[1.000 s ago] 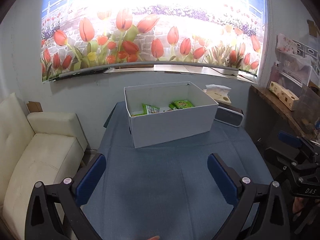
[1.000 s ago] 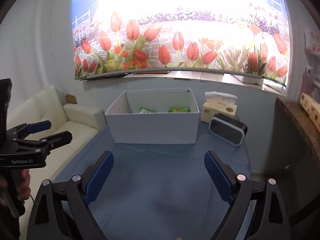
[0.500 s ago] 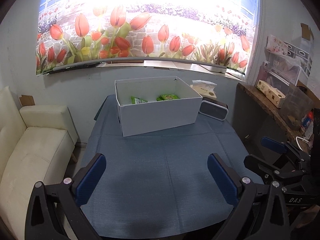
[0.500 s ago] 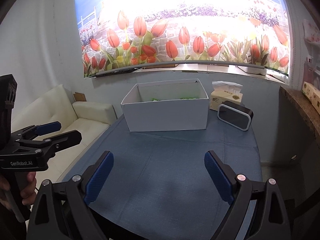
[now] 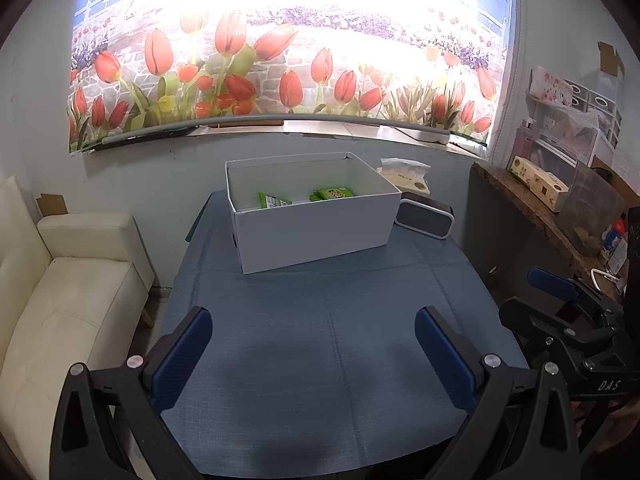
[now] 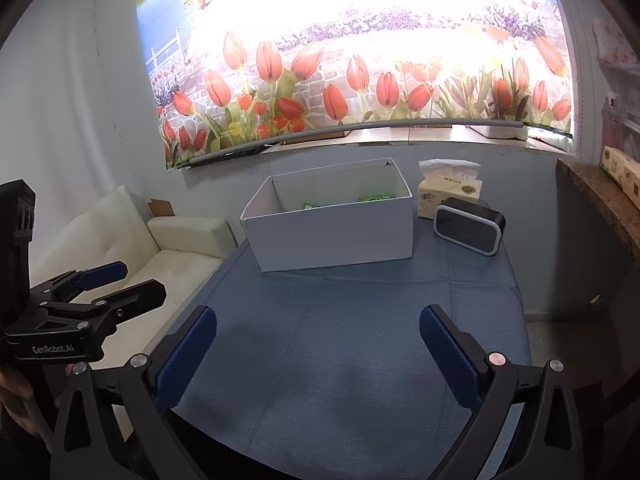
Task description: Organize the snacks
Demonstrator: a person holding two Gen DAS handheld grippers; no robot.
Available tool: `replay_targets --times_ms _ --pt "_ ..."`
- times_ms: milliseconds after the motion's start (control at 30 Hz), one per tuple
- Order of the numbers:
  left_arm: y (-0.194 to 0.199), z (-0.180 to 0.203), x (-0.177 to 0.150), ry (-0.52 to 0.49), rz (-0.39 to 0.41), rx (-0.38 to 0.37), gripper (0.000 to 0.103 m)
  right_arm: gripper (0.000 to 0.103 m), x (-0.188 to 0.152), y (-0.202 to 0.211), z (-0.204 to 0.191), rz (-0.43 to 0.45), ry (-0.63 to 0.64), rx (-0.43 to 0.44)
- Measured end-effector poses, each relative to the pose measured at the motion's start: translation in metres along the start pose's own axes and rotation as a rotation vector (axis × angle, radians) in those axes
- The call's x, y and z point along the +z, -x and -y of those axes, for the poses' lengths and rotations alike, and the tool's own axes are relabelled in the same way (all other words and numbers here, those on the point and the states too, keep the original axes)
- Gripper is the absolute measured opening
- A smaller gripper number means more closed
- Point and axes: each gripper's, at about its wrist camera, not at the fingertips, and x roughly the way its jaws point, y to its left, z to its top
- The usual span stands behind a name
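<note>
- Blue cloth covers the table (image 5: pixel 320 340), which stands below a tulip mural (image 5: pixel 280 80) on the wall.
- Green snack packets (image 5: pixel 330 193) lie flat on the floor of an open white box (image 5: pixel 316 228) at the table's far side; printing on them is too small to read.
- Just right of the box sit a black speaker (image 5: pixel 424 220) and, behind it, a tissue pack (image 6: pixel 448 194).
- A cream sofa (image 5: pixel 72 300) stands to the left of the table.
- The left gripper (image 5: pixel 316 350) hangs over the near cloth, jaws spread wide, holding nothing.
- The right gripper (image 6: pixel 320 346) is likewise spread wide and empty.
</note>
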Motion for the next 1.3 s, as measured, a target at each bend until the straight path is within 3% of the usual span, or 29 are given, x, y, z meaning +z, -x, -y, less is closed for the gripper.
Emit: replay_targets --times_ms 400,1300 --pt "0.0029 0.0019 -0.0012 -0.004 0.008 -0.009 0.103 0.103 0.0017 0.0036 -0.0053 0.016 0.020 -0.035" --pt "0.0020 0.0040 -0.0006 -0.016 -0.005 -0.027 0.103 0.103 0.0028 0.0040 -0.0053 0.012 0.029 -0.023"
